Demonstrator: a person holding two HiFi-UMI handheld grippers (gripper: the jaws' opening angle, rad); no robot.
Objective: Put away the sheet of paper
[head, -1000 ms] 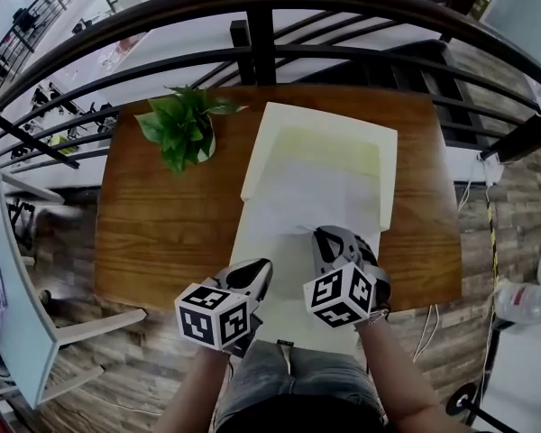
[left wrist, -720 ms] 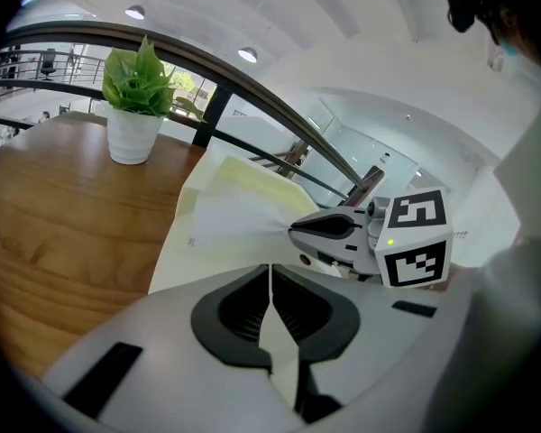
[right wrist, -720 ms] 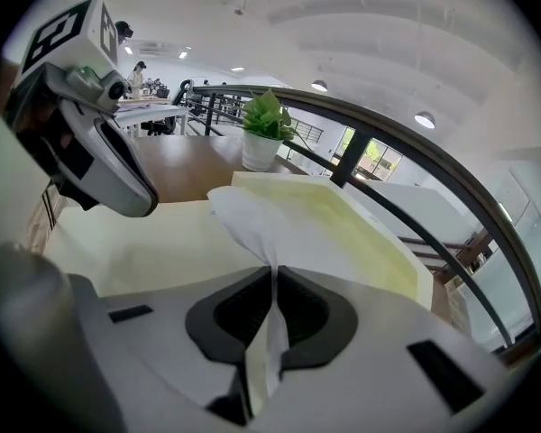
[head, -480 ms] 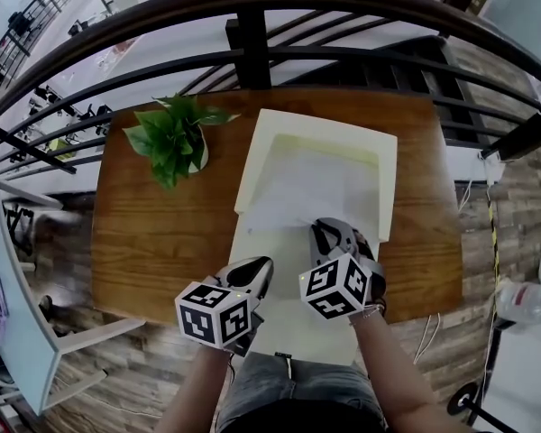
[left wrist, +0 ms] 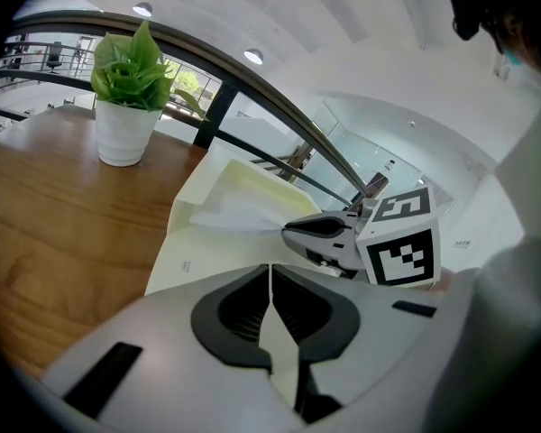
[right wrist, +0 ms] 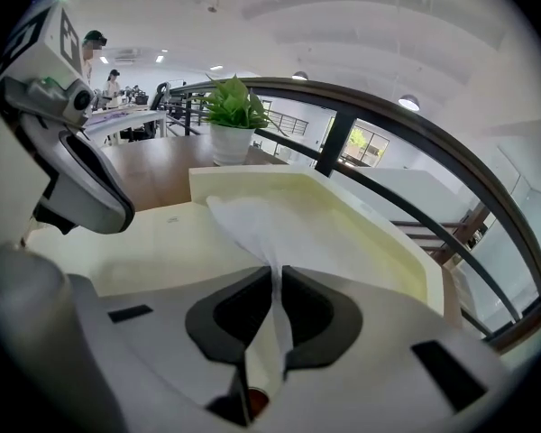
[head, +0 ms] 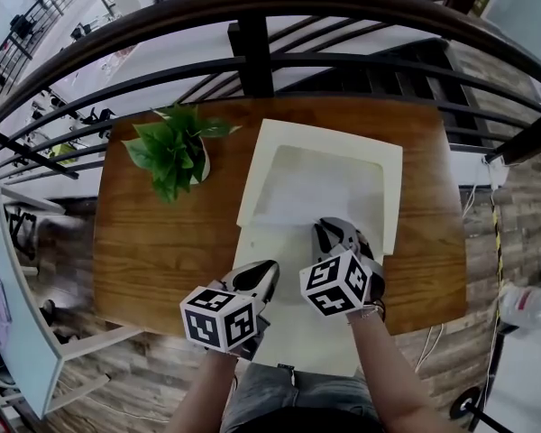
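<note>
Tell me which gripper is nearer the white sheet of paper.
Right. The right gripper is shut on the near edge of the white sheet of paper. The left gripper sits beside it, to its left, clamped on the front flap of the cream folder.

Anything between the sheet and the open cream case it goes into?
Nothing visible. The right gripper is shut on the sheet of paper, which lies over the open recess of the cream case. The left gripper pinches the case's near flap, clear of the sheet. The potted plant stands off to the left.
</note>
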